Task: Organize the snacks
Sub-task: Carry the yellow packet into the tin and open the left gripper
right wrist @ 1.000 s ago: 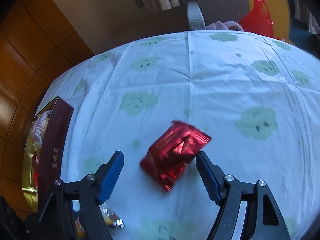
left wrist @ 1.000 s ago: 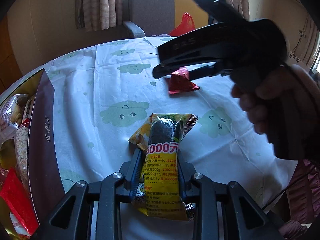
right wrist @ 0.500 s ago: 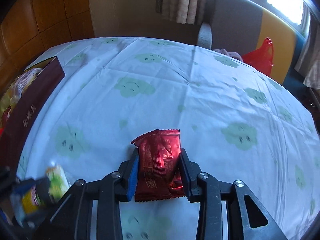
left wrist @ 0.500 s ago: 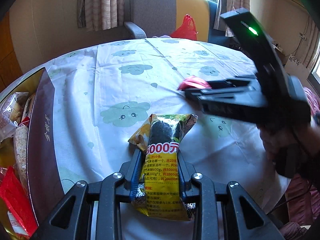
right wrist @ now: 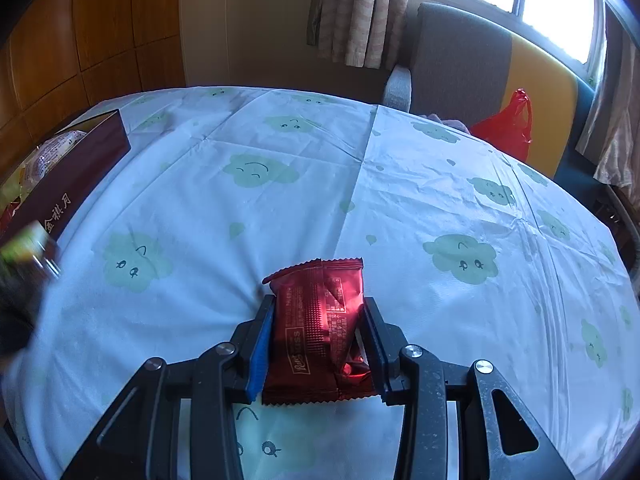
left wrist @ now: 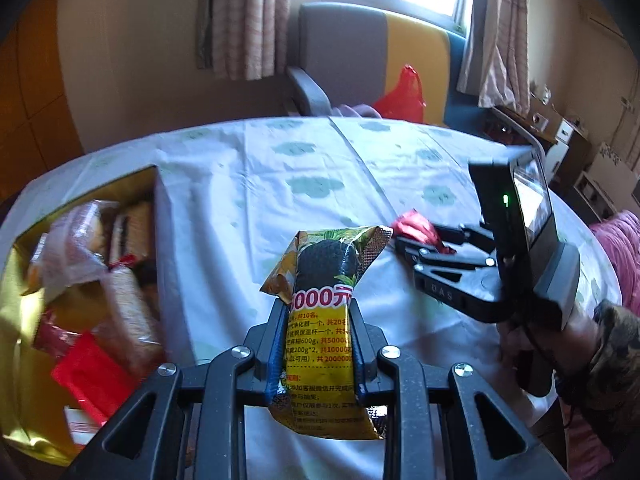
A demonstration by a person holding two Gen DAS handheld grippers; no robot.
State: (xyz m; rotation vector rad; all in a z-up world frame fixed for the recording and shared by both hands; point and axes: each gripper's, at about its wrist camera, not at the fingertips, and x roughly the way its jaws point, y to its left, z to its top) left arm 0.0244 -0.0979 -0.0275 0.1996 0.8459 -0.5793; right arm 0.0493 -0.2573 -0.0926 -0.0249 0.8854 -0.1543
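My left gripper (left wrist: pixel 319 312) is shut on a yellow and black snack packet (left wrist: pixel 324 304) and holds it above the tablecloth, just right of the box. My right gripper (right wrist: pixel 319 316) is shut on a red foil snack packet (right wrist: pixel 316 328), lifted over the table. In the left wrist view the right gripper (left wrist: pixel 404 240) shows at the right with the red packet (left wrist: pixel 412 226) at its tips. The dark red snack box (left wrist: pixel 160 248) with a gold inside stands at the left, filled with several packets (left wrist: pixel 92 264); it also shows in the right wrist view (right wrist: pixel 76 184).
The round table has a white cloth with green clouds (right wrist: pixel 360 184). A grey and yellow armchair (left wrist: pixel 360 52) with a red plastic bag (left wrist: pixel 400 96) stands behind it. A person's hand (left wrist: pixel 560 340) holds the right gripper.
The right gripper closed on the red packet and lifted it. The left gripper, still holding the yellow packet, rose and moved left, bringing the box interior into view.
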